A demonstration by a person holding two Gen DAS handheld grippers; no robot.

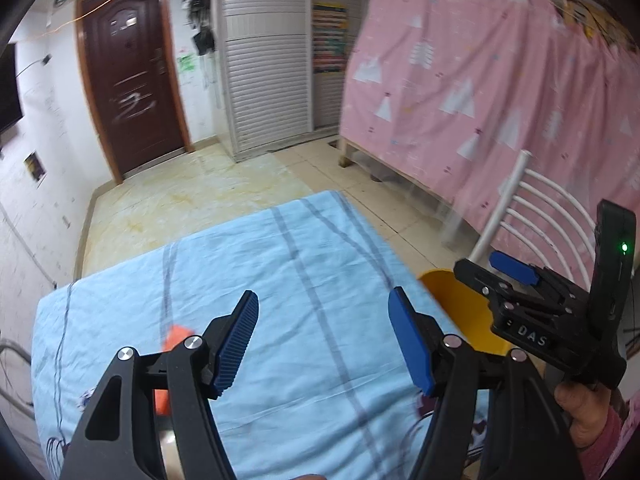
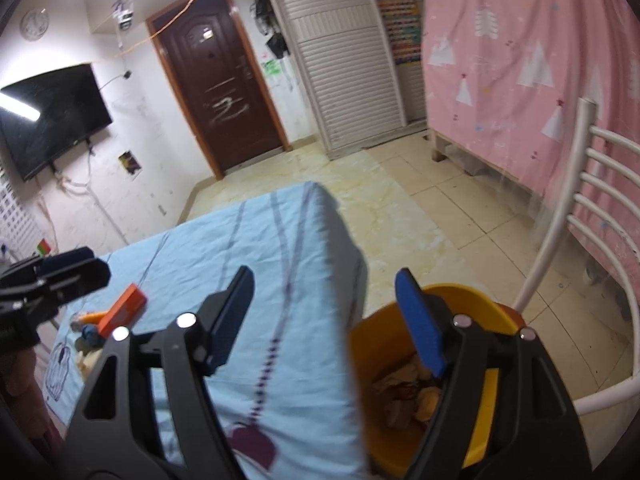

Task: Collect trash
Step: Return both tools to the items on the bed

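Note:
An orange box [image 2: 122, 312] lies on the light blue tablecloth [image 2: 240, 240] near small bits of litter [image 2: 90, 332]. In the left wrist view the orange box [image 1: 176, 336] shows partly behind my left finger. A yellow bin [image 2: 480, 300] stands beside the table's right edge with crumpled trash [image 2: 404, 396] inside. My right gripper [image 2: 326, 316] is open and empty, its right finger over the bin. My left gripper [image 1: 324, 340] is open and empty above the cloth [image 1: 280, 260]. The right gripper [image 1: 480, 264] hangs over the bin [image 1: 460, 312]. The left gripper [image 2: 98, 264] is near the box.
A white slatted chair [image 2: 592, 200] stands just right of the bin. A pink curtain [image 1: 480, 80] hangs over a wooden frame on the right. Beyond the table are tiled floor [image 2: 440, 208], a brown door [image 2: 224, 88], a white louvred cabinet [image 2: 344, 72] and a wall television [image 2: 52, 116].

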